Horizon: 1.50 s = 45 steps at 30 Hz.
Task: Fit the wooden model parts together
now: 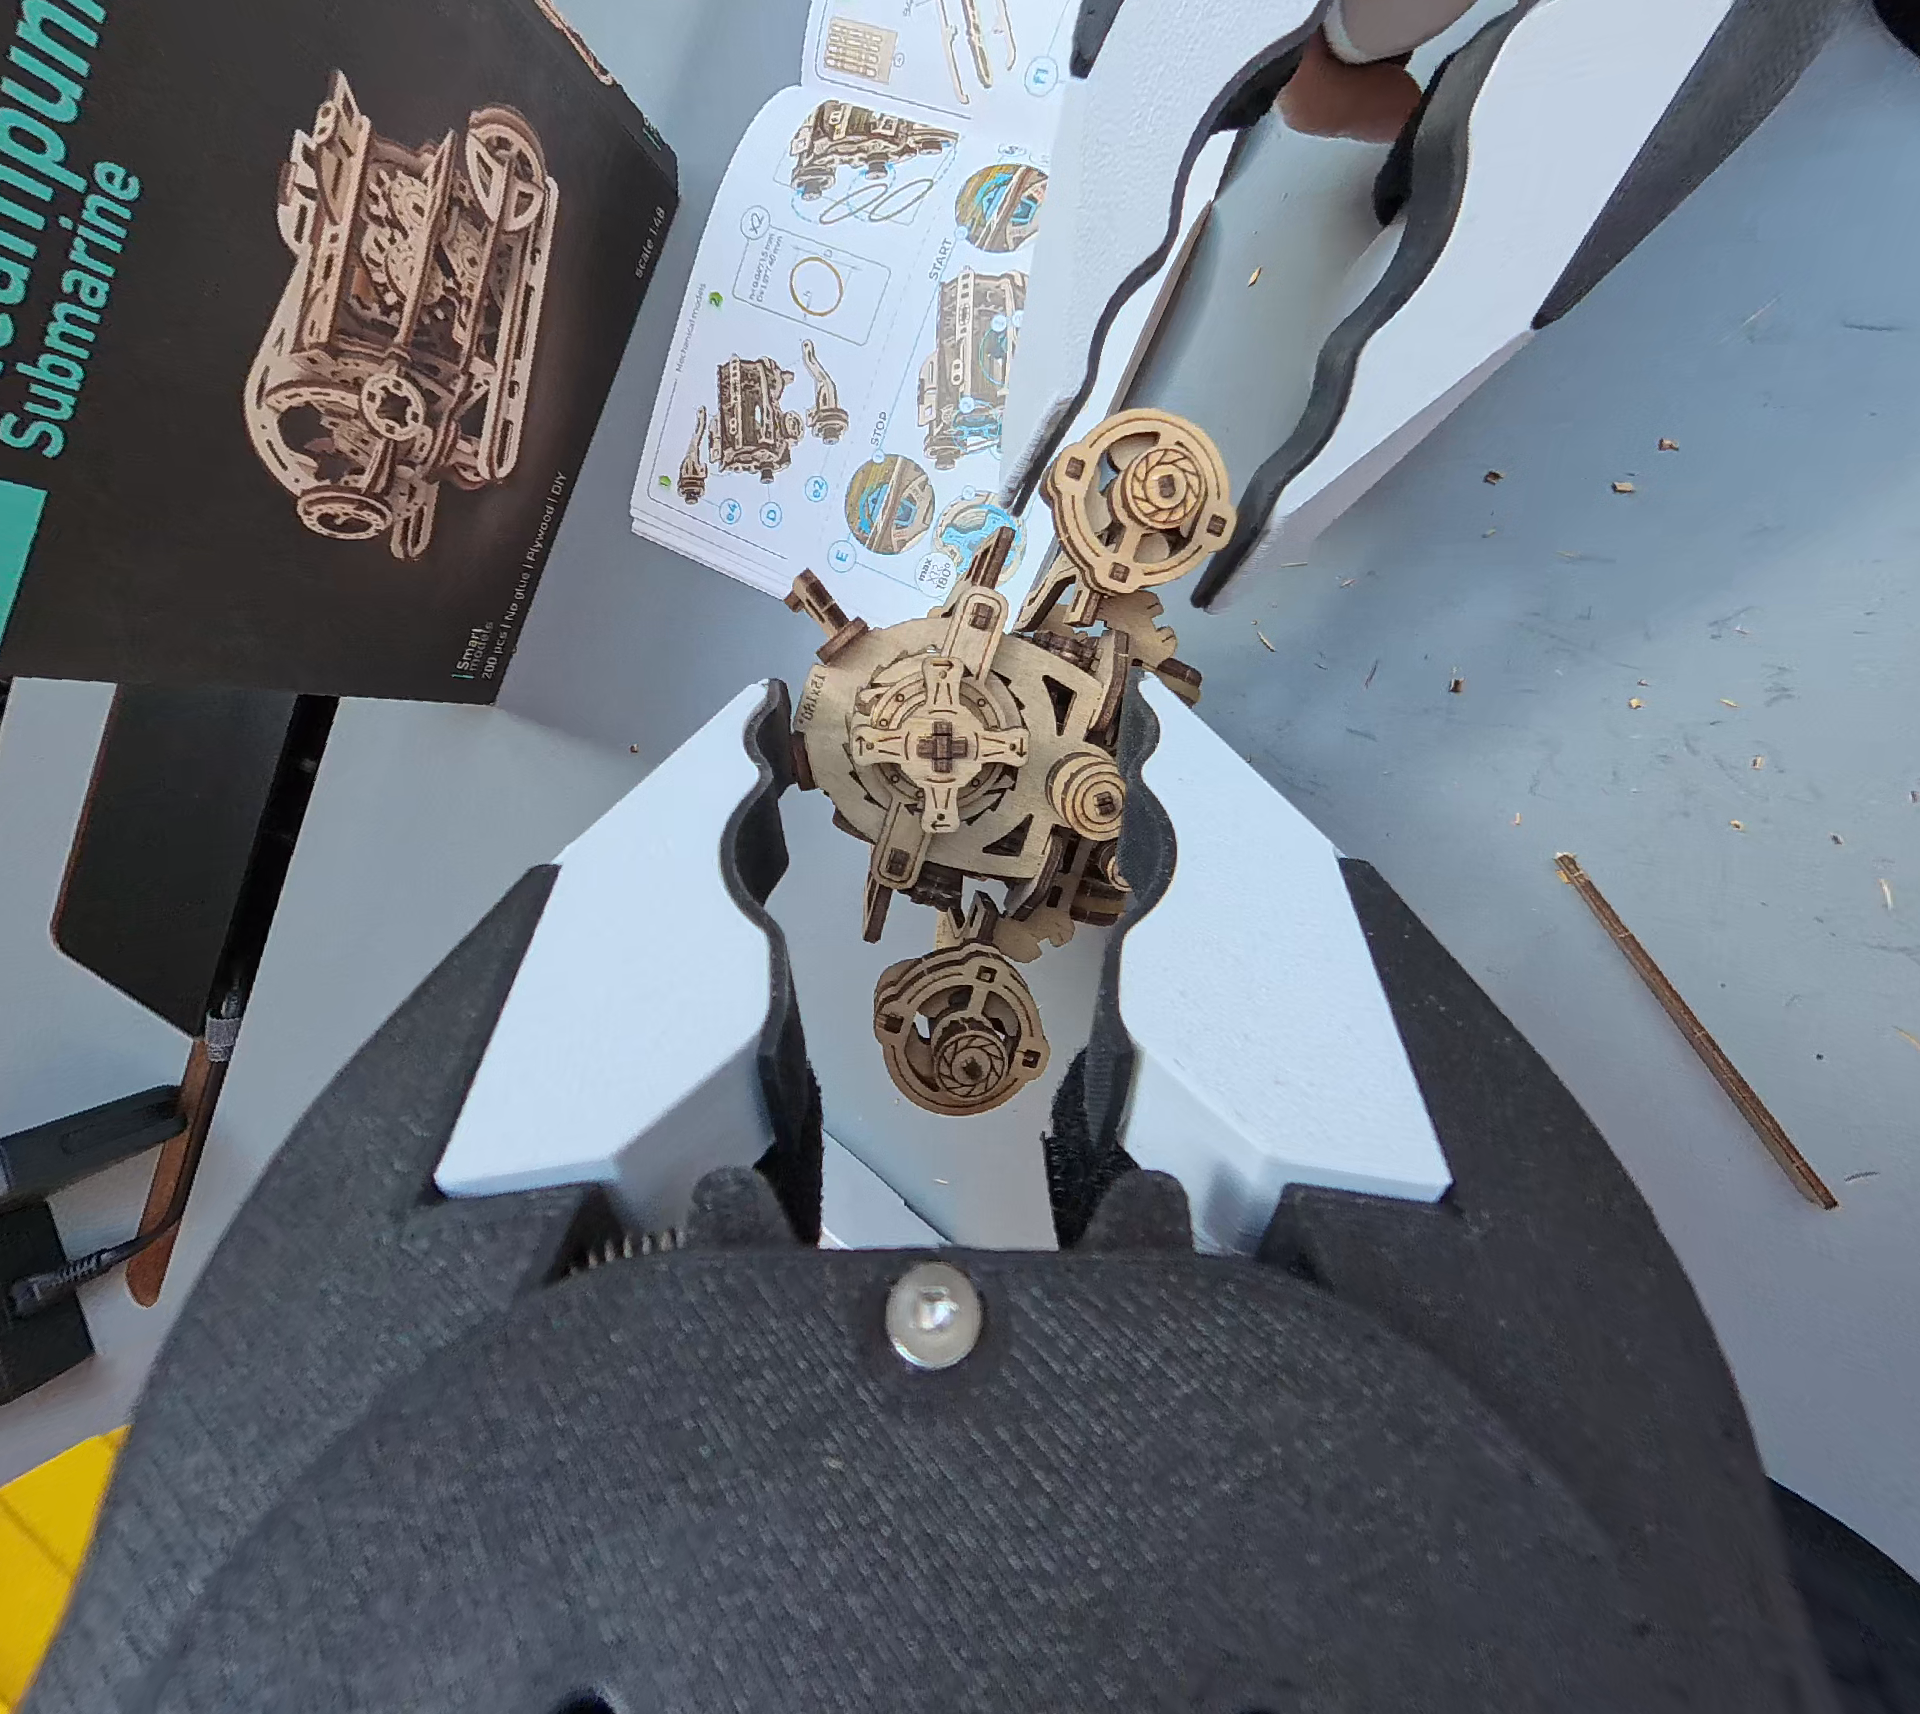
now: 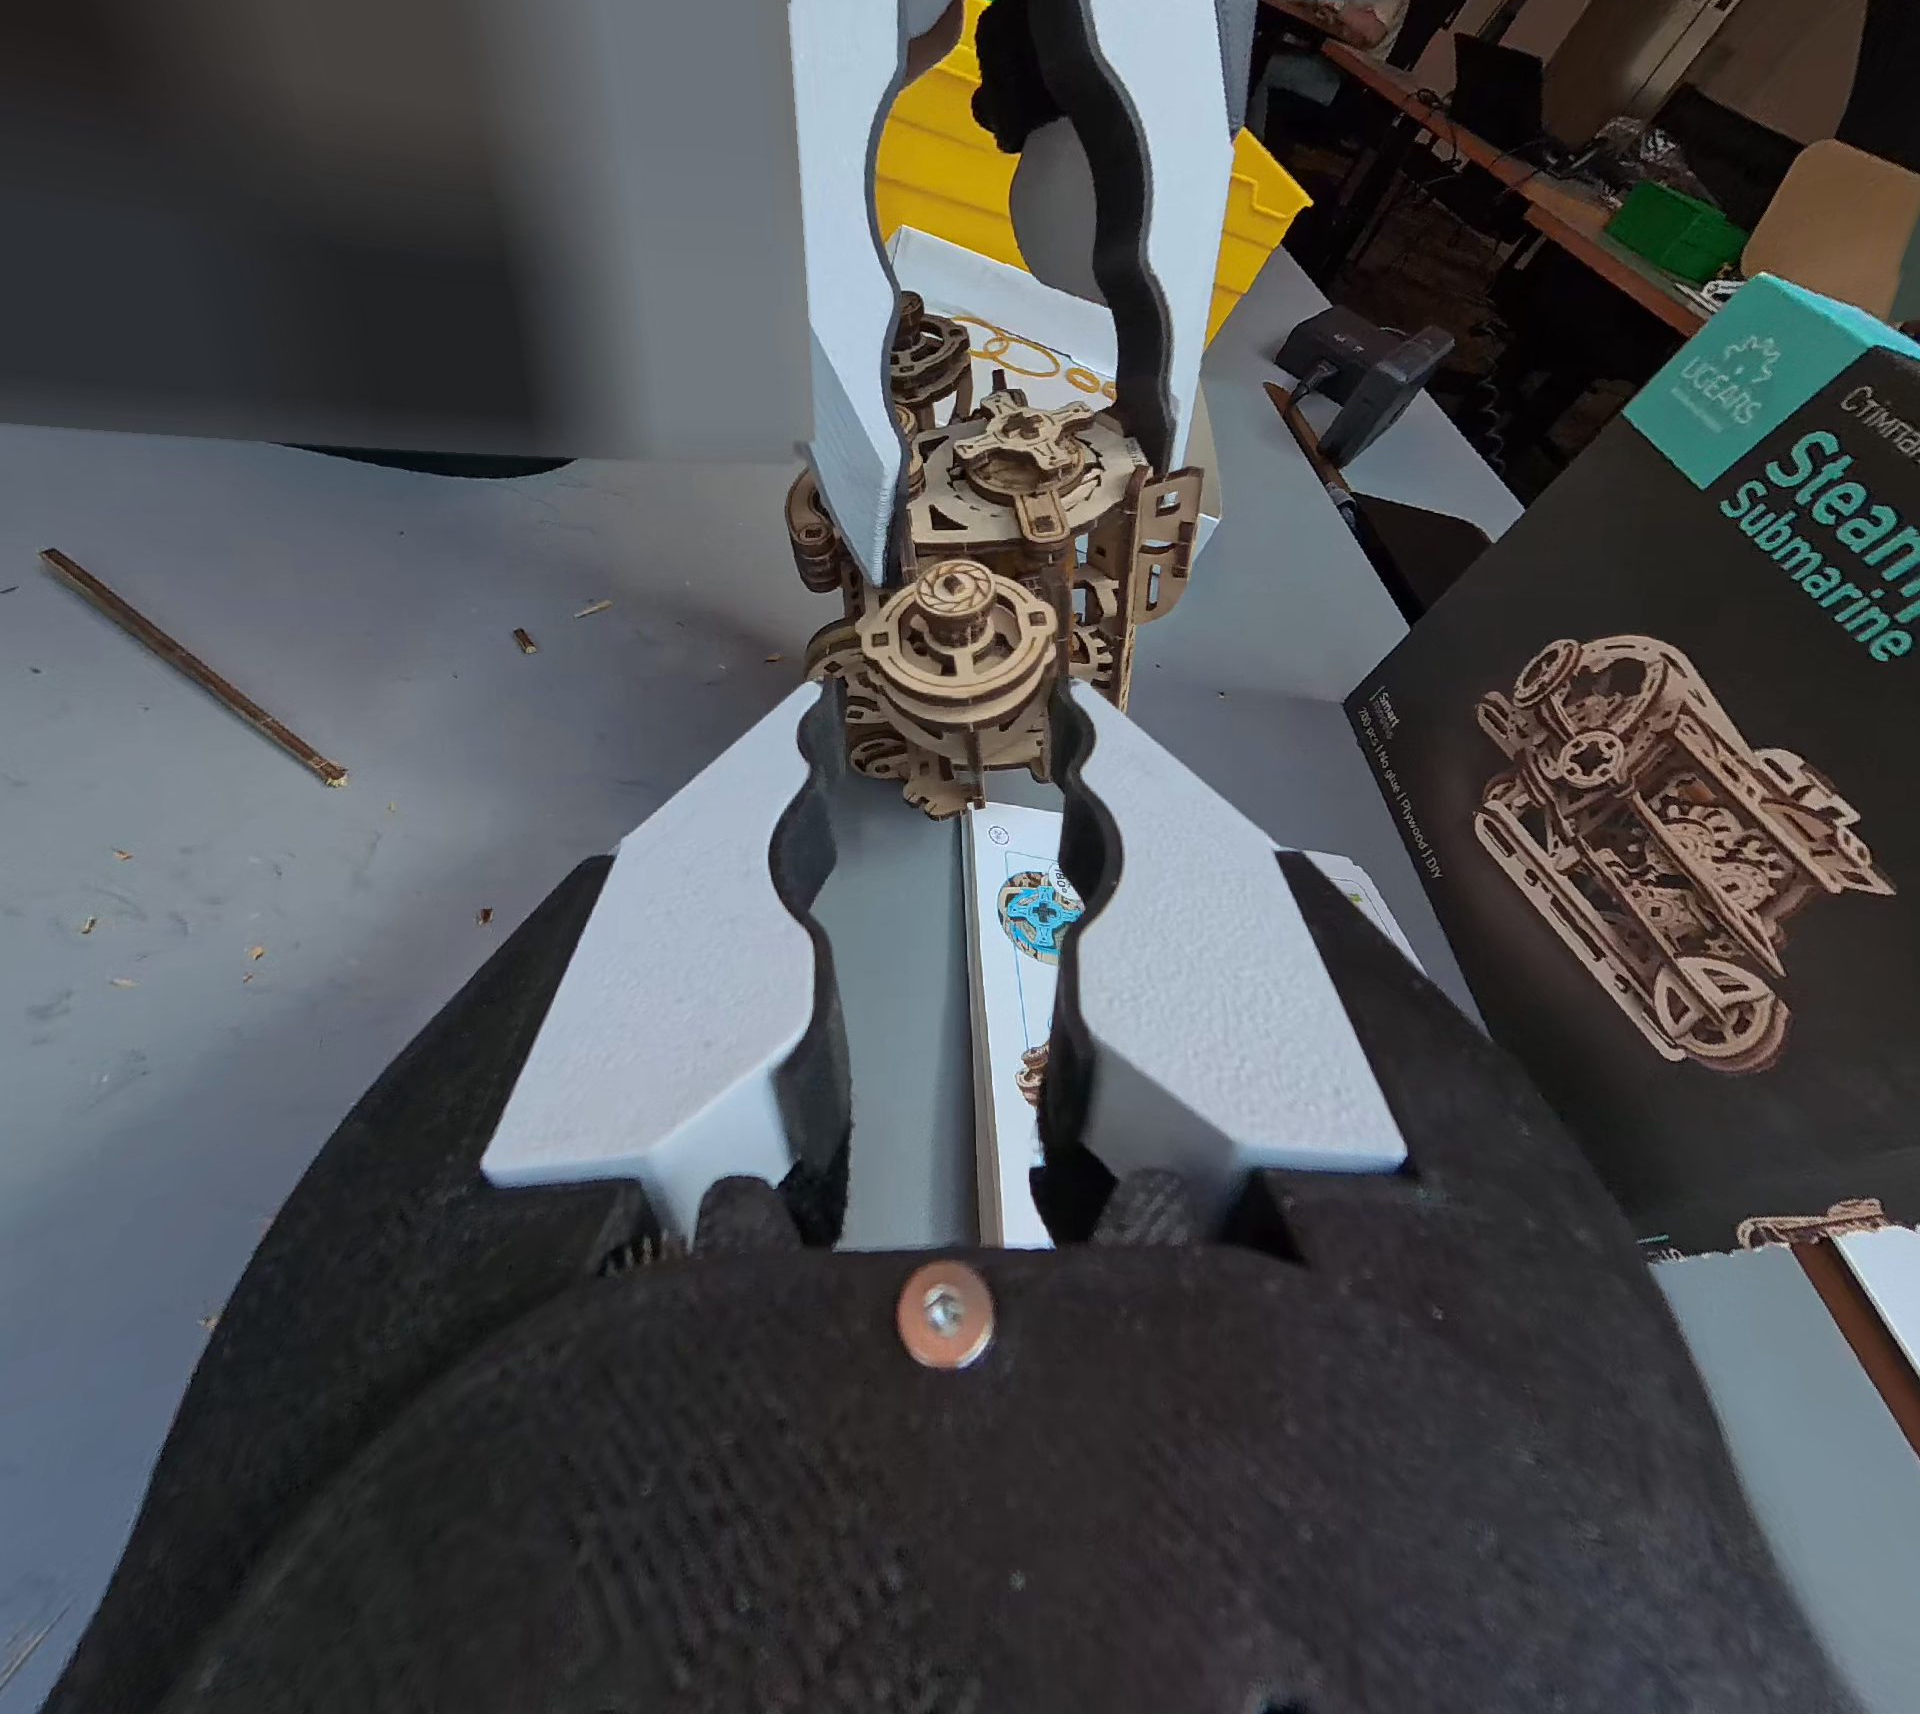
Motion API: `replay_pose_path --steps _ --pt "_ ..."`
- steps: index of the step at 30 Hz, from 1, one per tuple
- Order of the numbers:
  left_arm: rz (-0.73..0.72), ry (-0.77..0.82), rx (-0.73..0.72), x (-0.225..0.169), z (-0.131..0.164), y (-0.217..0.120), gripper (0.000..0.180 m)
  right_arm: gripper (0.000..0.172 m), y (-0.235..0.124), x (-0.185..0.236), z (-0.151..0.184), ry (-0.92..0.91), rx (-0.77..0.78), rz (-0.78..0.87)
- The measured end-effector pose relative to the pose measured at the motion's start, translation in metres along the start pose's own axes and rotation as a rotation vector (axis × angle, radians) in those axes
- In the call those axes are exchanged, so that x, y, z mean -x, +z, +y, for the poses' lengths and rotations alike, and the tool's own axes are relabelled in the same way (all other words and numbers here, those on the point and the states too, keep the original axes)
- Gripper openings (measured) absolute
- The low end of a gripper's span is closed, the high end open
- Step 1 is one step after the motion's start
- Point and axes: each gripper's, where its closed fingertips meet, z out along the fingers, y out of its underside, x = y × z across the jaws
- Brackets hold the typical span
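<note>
The wooden model [image 1: 956, 750] is a round body with a cross-shaped knob on top and round lamp-like parts on arms. My left gripper [image 1: 956, 729] is shut on its body, both pads pressed on its sides, and holds it above the grey table [image 1: 1558, 729]. In the right wrist view the left gripper [image 2: 1008, 480] comes down from above onto the model [image 2: 1018, 521]. My right gripper [image 2: 945, 719] is open, and its fingertips stand around one round lamp part [image 2: 956, 667] with a thin gap at the left pad. The left wrist view shows the right gripper [image 1: 1132, 521] around that part [image 1: 1138, 501].
A black kit box [image 1: 312, 262] stands to the left, seen also in the right wrist view [image 2: 1662, 781]. An open instruction booklet [image 1: 831, 365] lies under the model. A thin wooden stick [image 1: 1694, 1030] and wood chips lie on the table. A yellow bin [image 2: 935, 137] stands behind. The thin wooden stick [image 1: 1694, 1030] sits 15 cm or so from the ends of my right fingers. It turns up in the right wrist view [image 2: 180, 658] as well.
</note>
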Motion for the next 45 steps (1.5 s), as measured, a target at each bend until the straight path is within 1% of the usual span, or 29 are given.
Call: replay_pose_path --steps 2,5,14,19,28,35,40,42,45 --pt "0.000 -0.003 0.000 0.000 0.000 0.000 0.062 0.032 0.002 -0.004 0.003 -0.009 0.018 0.046" --pt "0.000 -0.008 0.003 0.000 0.000 0.000 0.062 0.032 0.002 -0.004 0.003 -0.004 0.018 0.064" --pt "0.004 0.040 0.005 -0.003 -0.002 0.001 0.062 0.031 0.000 -0.001 0.004 -0.051 0.047 0.026" --pt "0.014 0.113 0.020 -0.007 -0.004 0.001 0.062 0.030 -0.002 0.003 0.005 -0.095 0.056 -0.024" --pt "0.028 0.125 0.036 -0.008 -0.006 0.003 0.062 0.030 -0.004 0.003 0.007 -0.130 0.058 -0.040" --pt "0.021 0.112 0.017 -0.008 -0.007 0.004 0.062 0.031 -0.003 0.002 0.006 -0.111 0.043 -0.027" --pt "0.018 0.106 0.002 -0.007 -0.006 0.003 0.062 0.033 -0.003 0.002 0.005 -0.091 0.037 -0.029" --pt "0.021 0.102 0.002 -0.007 -0.007 0.003 0.062 0.045 -0.003 0.000 0.005 -0.102 0.050 -0.011" --pt "0.019 0.101 0.004 -0.007 -0.007 0.003 0.063 0.050 -0.010 0.000 -0.004 -0.142 0.054 0.001"
